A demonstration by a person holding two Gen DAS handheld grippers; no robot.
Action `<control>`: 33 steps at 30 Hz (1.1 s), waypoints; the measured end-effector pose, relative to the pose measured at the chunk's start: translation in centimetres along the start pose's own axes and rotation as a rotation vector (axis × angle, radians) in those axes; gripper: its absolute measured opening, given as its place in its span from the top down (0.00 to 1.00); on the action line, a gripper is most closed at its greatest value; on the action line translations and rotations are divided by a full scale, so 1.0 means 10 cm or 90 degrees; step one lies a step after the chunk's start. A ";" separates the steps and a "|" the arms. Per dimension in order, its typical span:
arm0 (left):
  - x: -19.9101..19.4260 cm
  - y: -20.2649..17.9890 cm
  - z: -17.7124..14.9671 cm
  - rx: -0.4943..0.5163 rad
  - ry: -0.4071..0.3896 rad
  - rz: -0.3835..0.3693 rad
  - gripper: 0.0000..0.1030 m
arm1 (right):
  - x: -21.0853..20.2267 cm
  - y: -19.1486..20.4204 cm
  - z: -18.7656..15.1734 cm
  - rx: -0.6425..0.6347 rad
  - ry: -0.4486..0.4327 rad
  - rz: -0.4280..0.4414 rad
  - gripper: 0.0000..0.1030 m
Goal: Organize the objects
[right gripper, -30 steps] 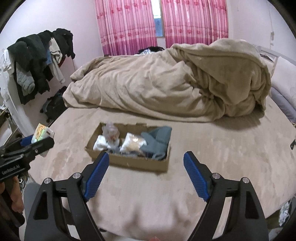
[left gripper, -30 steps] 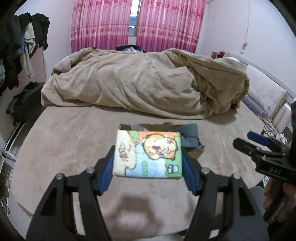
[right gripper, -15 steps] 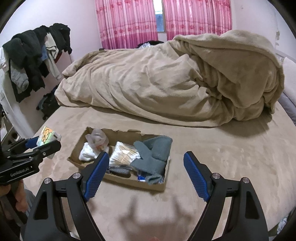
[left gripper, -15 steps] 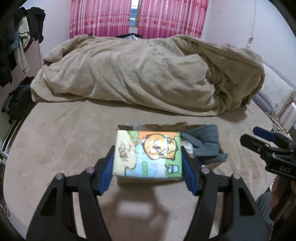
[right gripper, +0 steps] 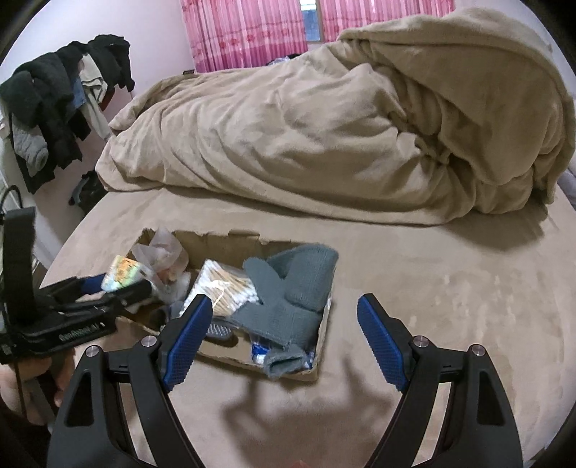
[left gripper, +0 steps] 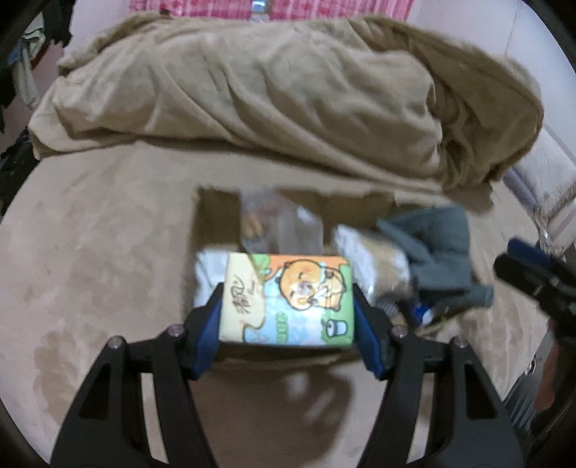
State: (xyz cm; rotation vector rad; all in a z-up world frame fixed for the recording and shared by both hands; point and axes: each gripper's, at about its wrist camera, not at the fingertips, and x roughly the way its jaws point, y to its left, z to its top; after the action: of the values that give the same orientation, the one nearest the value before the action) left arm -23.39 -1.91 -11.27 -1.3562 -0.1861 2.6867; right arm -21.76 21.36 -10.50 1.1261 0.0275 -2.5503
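- Left gripper is clamped on a tissue pack, its blue pads pressed against the pack's two short sides; the printed face with the orange cartoon animal points up.
- Held that way, the tissue pack hangs above the left end of the cardboard box, which lies on the tan bed sheet.
- From the right wrist view the same pack shows as a small bright wedge between the left gripper's fingers, over the box's near-left corner.
- Right gripper has its jaws spread wide with nothing between them; it hovers near the box's front right edge, above the bare sheet.
- Inside the box: a crumpled clear plastic bag at the left, a bag of cotton swabs in the middle, and a grey knitted cloth draped over the right half, one end spilling over the front wall.
- Some small blue and white items sit under the cloth near the front; I can't tell what they are.
- Behind the box, a beige blanket is heaped across the bed.
- Dark clothes hang at the left wall, and pink curtains cover the window.
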 end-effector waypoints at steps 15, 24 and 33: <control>-0.38 -0.03 -0.03 -0.010 -0.052 0.027 0.18 | -0.32 0.09 -0.04 -0.007 -0.021 0.005 0.17; -1.09 -0.15 -0.16 -0.005 -0.086 0.010 0.18 | -0.79 0.25 -0.07 -0.019 -0.055 -0.005 0.17; -1.87 -0.18 -0.45 -0.025 -0.113 0.008 0.18 | -1.27 0.44 -0.26 -0.033 -0.068 -0.004 0.17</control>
State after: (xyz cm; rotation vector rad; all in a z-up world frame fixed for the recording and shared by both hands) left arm -8.62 -3.02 1.16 -1.1320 -0.2496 2.8276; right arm -10.61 21.58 -2.58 0.9700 0.0707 -2.5967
